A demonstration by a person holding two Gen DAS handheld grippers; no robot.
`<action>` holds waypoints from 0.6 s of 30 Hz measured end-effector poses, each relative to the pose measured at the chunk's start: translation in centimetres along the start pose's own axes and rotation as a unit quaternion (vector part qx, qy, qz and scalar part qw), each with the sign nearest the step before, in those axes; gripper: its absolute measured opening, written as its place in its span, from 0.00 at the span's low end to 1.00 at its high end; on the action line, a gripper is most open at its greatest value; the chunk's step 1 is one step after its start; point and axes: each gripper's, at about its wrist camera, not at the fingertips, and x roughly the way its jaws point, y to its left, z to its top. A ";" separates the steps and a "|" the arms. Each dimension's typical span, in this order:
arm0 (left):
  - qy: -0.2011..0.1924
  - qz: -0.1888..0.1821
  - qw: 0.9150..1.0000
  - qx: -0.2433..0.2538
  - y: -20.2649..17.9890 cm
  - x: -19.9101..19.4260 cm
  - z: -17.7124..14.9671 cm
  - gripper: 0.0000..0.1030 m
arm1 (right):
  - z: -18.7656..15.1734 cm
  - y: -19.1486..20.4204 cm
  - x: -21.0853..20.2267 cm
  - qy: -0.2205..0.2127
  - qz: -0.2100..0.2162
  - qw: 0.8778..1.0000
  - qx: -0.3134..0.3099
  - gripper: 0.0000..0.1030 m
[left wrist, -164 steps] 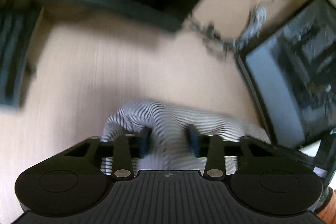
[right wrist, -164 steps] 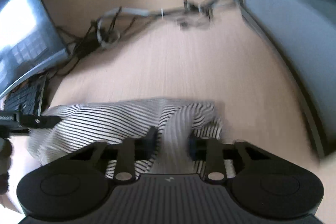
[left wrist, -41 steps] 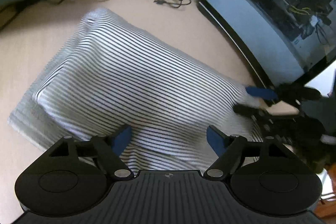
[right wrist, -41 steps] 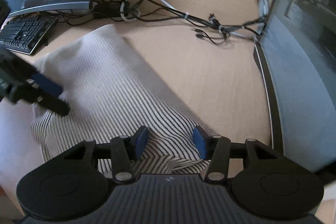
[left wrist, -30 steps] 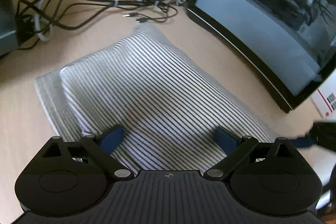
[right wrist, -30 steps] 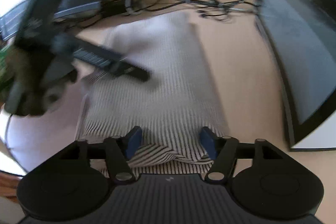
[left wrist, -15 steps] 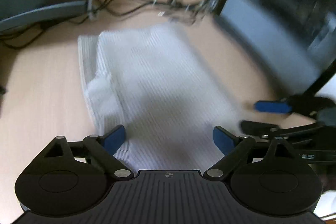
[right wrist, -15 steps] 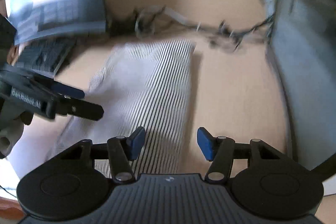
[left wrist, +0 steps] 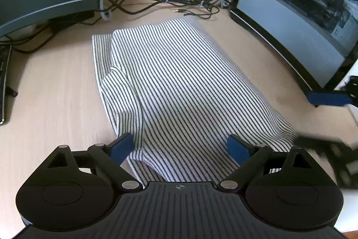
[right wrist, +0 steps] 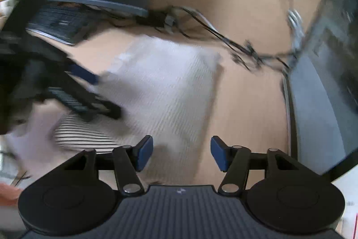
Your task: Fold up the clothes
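The striped garment (left wrist: 179, 86) lies on the worktop (left wrist: 56, 93) between two monitors, already folded into a narrow oblong with layers stacked. Its left edge is uneven: a lower layer and a tucked flap stick out there, and the near end bunches. The left hand-held gripper (left wrist: 180, 147) hovers over the near end, released, pads clear of the cloth. The right hand-held gripper (right wrist: 181, 152) is off the garment's right edge, jaws opening, gripping nothing. Probably one more fold or some tidying remains.
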 end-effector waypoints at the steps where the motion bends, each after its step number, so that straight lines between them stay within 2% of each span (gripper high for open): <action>1: -0.001 -0.005 1.000 -0.005 0.2 -0.1 0.1 0.92 | 0.0 0.8 -0.5 -0.001 0.010 1.000 -0.024 0.60; 4: -0.016 -0.016 0.999 -0.044 1.8 -1.2 0.5 0.92 | -0.2 4.1 -1.1 0.011 0.032 0.993 -0.109 0.60; 7: -0.037 0.000 0.997 -0.074 4.0 -3.1 0.6 0.92 | -1.0 7.4 -0.9 0.011 0.049 0.980 -0.193 0.60; 11: -0.049 0.021 0.993 -0.106 6.7 -5.2 -0.2 0.92 | -1.7 9.6 0.7 0.011 0.055 0.968 -0.244 0.60; 15: -0.068 0.028 0.992 -0.100 7.8 -7.1 -1.5 0.93 | -2.4 10.7 2.3 -0.003 0.037 0.956 -0.290 0.59; 18: -0.092 0.029 0.994 -0.057 7.8 -8.7 -2.3 0.95 | -1.7 10.7 2.9 -0.002 0.036 0.957 -0.288 0.38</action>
